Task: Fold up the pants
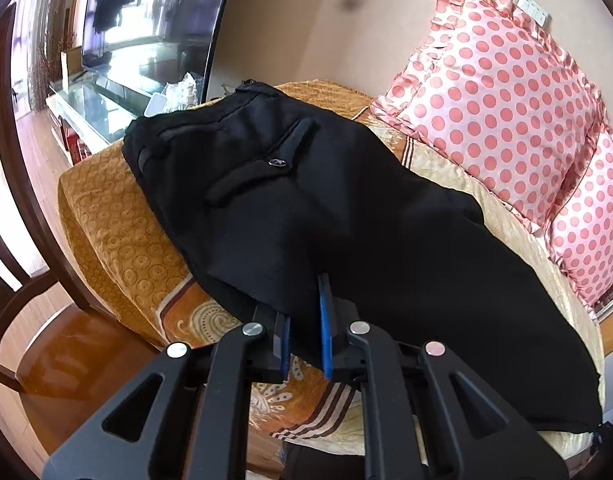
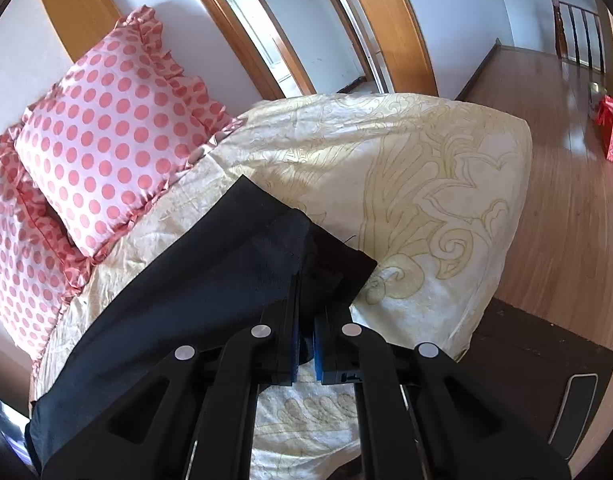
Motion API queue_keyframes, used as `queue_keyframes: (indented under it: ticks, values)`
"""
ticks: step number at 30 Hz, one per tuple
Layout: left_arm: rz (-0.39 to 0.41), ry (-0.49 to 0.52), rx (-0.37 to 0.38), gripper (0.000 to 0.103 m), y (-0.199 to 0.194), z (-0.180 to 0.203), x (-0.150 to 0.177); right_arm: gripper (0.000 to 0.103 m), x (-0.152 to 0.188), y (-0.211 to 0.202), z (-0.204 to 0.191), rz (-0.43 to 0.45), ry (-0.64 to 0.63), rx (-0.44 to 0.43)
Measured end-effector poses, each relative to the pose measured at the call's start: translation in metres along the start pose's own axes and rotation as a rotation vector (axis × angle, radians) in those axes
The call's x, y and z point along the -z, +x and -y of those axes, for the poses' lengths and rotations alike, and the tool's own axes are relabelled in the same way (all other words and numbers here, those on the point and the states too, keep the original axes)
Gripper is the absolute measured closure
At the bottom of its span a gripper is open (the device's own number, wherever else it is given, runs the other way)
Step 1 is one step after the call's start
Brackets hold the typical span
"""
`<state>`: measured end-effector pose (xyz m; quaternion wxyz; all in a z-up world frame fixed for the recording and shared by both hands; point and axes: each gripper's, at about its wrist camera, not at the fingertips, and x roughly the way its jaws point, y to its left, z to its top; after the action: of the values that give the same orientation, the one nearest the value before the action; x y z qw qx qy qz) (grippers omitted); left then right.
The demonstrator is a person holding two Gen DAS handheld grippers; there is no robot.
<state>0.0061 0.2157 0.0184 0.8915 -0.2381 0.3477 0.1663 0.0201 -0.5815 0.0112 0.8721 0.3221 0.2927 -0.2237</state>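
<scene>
Black pants (image 1: 346, 208) lie lengthwise on a sofa, waistband and buttoned back pocket at the far end. My left gripper (image 1: 304, 320) sits at the near edge of the seat area, its blue-padded jaws closed on a fold of the black cloth. In the right wrist view the leg end of the pants (image 2: 210, 280) lies on the cream sofa cover (image 2: 426, 184). My right gripper (image 2: 304, 320) is shut on the hem, with cloth bunched between its blue pads.
Pink polka-dot pillows (image 1: 498, 92) line the sofa back and also show in the right wrist view (image 2: 106, 136). A glass TV stand (image 1: 94, 108), a dark wooden chair (image 1: 10, 208) and a dark low table (image 2: 546, 380) stand nearby on wood floor.
</scene>
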Motion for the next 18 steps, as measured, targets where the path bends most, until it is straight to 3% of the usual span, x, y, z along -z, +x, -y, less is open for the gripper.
queue_keyframes:
  ticks: [2,5,8,9,11,13,14,18]
  values:
    - [-0.003,-0.015,0.009,0.091,0.001,-0.003,-0.002,0.096,-0.001,-0.001,0.001,-0.009,-0.002,0.001]
    - [-0.012,0.033,-0.016,0.085,0.001,0.002,-0.002,0.082,0.0,-0.01,0.004,0.008,-0.002,0.015]
    - [0.003,0.088,-0.027,0.062,-0.009,0.008,0.001,0.037,-0.002,-0.031,0.003,0.099,-0.037,0.107]
    - [0.018,0.1,-0.031,0.053,-0.015,0.01,0.002,0.036,-0.002,-0.04,0.0,0.149,-0.057,0.128]
    - [0.053,0.139,-0.032,0.047,-0.028,0.018,0.006,0.036,-0.001,-0.056,-0.009,0.213,-0.122,0.123]
    - [0.075,0.183,-0.002,0.042,-0.039,0.032,0.01,0.036,0.003,-0.064,-0.023,0.217,-0.194,0.018]
    - [0.077,0.205,0.027,0.04,-0.042,0.04,0.012,0.038,0.01,-0.062,-0.039,0.153,-0.264,-0.116]
    - [0.039,0.321,0.193,0.033,-0.039,0.09,0.028,0.045,0.056,-0.055,-0.094,-0.027,-0.495,-0.438]
